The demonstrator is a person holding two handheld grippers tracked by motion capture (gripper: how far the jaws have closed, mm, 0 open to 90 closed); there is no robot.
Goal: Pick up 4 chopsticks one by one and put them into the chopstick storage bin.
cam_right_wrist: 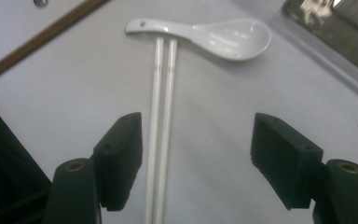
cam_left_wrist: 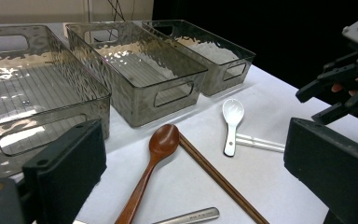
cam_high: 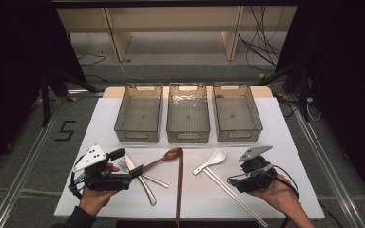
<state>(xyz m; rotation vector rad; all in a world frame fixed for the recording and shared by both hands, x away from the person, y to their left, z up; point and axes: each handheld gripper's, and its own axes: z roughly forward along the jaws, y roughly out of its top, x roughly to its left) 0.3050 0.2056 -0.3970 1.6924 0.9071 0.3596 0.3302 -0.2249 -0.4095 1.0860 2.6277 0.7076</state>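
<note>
The table (cam_high: 285,142) carries a white sheet, with three clear bins side by side at its far edge: left bin (cam_high: 139,114), middle bin (cam_high: 188,114), right bin (cam_high: 237,114). All three appear empty.

Left gripper (cam_high: 135,172): held low at the near left, jaws spread wide and released, holding nothing. In the left gripper view its jaws frame the brown spoon (cam_left_wrist: 156,156) and brown chopsticks (cam_left_wrist: 219,179). Its tip sits over the metal knife (cam_high: 140,178) and fork (cam_high: 140,173), which cross each other; whether it touches them cannot be told.

Right gripper (cam_high: 235,182): held at the near right, jaws apart and released, holding nothing. In the right gripper view the white chopsticks (cam_right_wrist: 161,126) run between its jaws, close beside the jaw at the left of that view.

The white chopsticks lie as a parallel pair on the sheet, their far ends touching the handle of the white spoon (cam_right_wrist: 214,37). The white spoon lies bowl up, just in front of the gap between the middle and right bins.

The brown chopsticks lie straight at the table centre, their far ends beside the brown spoon's bowl.
</note>
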